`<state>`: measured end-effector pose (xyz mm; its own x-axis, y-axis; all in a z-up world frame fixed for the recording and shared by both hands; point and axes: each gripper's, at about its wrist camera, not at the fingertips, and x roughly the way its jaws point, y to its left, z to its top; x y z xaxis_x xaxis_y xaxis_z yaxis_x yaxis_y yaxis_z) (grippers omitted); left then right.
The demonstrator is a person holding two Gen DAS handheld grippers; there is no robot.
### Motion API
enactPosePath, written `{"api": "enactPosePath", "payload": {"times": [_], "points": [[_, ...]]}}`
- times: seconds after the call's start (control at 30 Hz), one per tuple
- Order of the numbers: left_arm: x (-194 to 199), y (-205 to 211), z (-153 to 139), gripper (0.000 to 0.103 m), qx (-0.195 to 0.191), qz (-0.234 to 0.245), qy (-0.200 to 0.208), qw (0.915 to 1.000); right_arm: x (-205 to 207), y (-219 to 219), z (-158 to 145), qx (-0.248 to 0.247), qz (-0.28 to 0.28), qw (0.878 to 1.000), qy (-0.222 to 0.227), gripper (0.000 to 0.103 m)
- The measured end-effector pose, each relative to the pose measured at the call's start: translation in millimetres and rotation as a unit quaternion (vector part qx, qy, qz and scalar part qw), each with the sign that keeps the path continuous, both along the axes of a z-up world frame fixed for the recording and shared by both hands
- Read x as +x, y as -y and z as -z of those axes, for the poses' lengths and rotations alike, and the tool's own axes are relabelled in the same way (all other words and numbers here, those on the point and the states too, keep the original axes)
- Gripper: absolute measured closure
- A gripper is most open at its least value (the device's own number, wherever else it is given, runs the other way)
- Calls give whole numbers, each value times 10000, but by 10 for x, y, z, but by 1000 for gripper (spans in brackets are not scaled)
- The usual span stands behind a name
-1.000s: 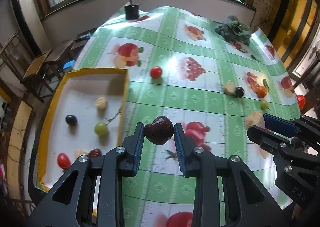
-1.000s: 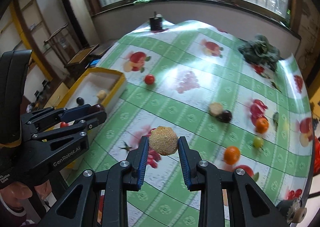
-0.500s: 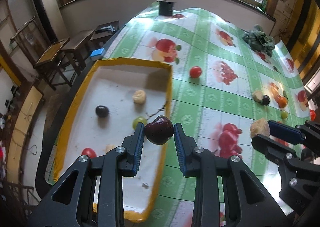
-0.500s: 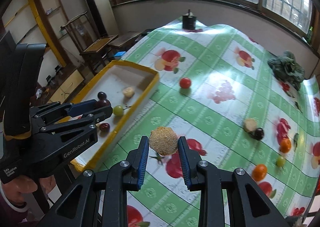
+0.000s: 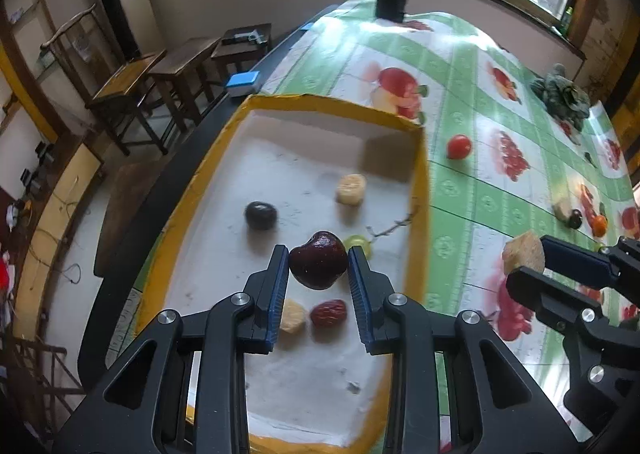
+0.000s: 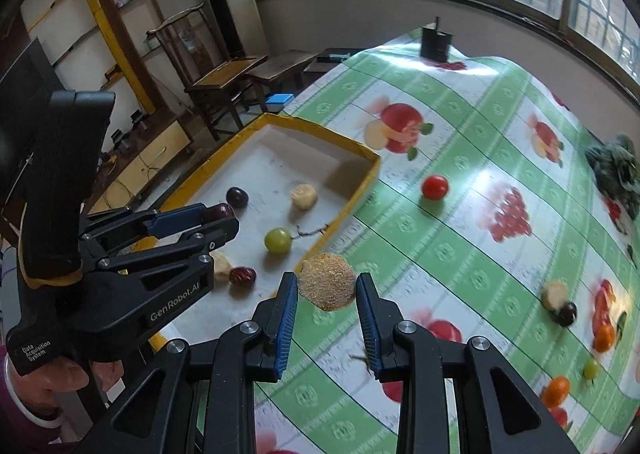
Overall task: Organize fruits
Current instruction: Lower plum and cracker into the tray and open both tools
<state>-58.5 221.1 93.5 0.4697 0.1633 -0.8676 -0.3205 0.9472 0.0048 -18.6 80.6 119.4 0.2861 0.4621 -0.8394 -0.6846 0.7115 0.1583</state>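
My left gripper [image 5: 318, 260] is shut on a dark red cherry-like fruit [image 5: 319, 265] and hangs over the yellow-rimmed white tray [image 5: 420, 189]. Inside the tray lie a dark plum [image 5: 260, 215], a pale yellow piece [image 5: 351, 189], a green grape [image 5: 359, 242] with a stem, a red date [image 5: 329, 313] and another pale piece [image 5: 293, 317]. My right gripper [image 6: 327, 286] is shut on a rough tan ball [image 6: 327, 282], just right of the tray's near edge [image 6: 340, 213], above the tablecloth. Each gripper shows in the other's view.
Loose on the fruit-print green tablecloth [image 6: 460, 254] lie a red tomato [image 6: 435, 187], a pale piece beside a dark plum [image 6: 566, 314], small oranges [image 6: 556, 390] and a green grape [image 6: 591, 368]. A leafy green bundle [image 6: 616, 169] and a black pot [image 6: 436, 41] sit farther back. Chairs [image 5: 132, 93] stand left of the table.
Both grippers have travelled left across the table with their fruit. The left one has come from above the cloth to above the tray; the right one has neared the tray's edge.
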Motion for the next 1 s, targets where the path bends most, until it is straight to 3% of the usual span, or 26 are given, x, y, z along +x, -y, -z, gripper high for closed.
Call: {"api": "enactPosePath", "payload": {"times": [0.3, 0.63, 1.0], "points": [[-18, -499, 249, 74, -542, -421, -296, 9972, 125, -415, 113, 27, -308, 9994, -121, 74], [26, -643, 416, 74, -575, -507, -443, 9961, 352, -975, 420, -88, -664, 9969, -410, 74], [130, -792, 559, 74, -497, -687, -568, 9948, 556, -1293, 790, -305, -764, 9940, -715, 74]]}}
